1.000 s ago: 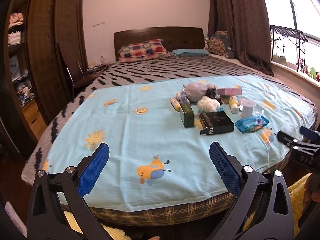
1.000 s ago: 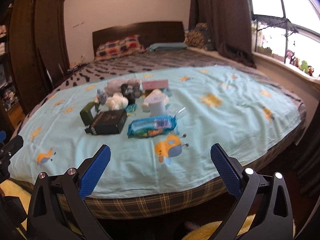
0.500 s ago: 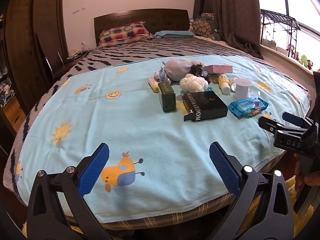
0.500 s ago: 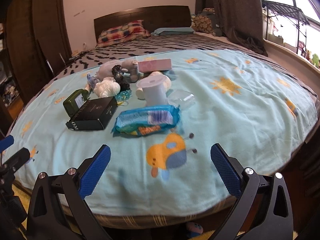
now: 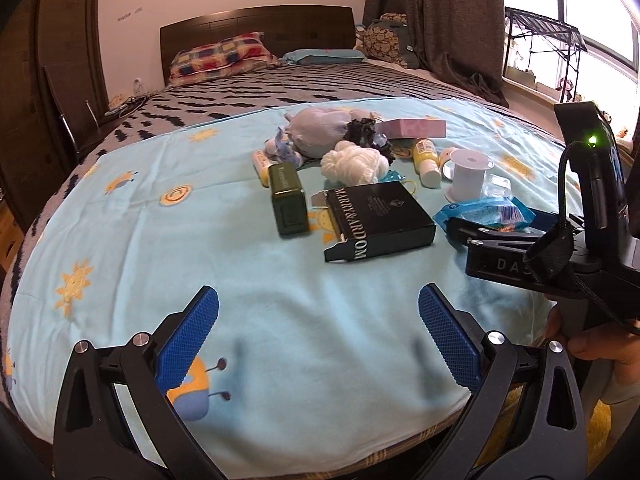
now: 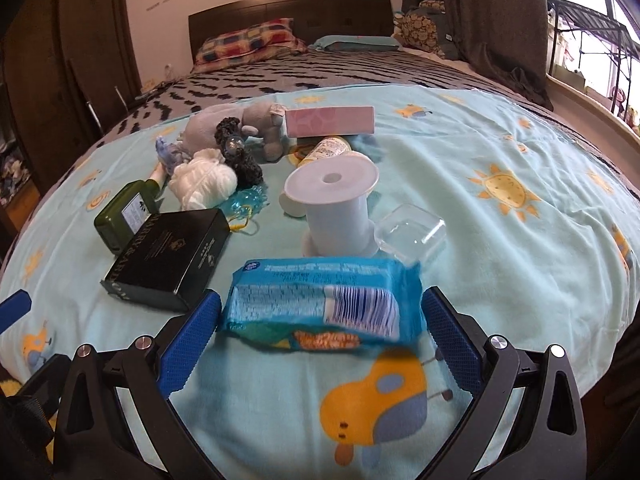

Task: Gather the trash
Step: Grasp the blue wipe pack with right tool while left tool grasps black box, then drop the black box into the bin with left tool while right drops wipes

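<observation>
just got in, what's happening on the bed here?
A person holds a gripper in each hand over a bed with a pile of clutter on a light blue sheet. The right gripper is open, its fingers on either side of the blue wipes pack, not closed on it yet. The left gripper is open and empty, short of the black box.

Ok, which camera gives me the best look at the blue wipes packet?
The right wrist view: the blue wipes packet fills the foreground between the open right hand-held gripper pads, barcode visible. In the left wrist view the packet is small and off to the side, partly hidden behind the right hand-held gripper.
</observation>
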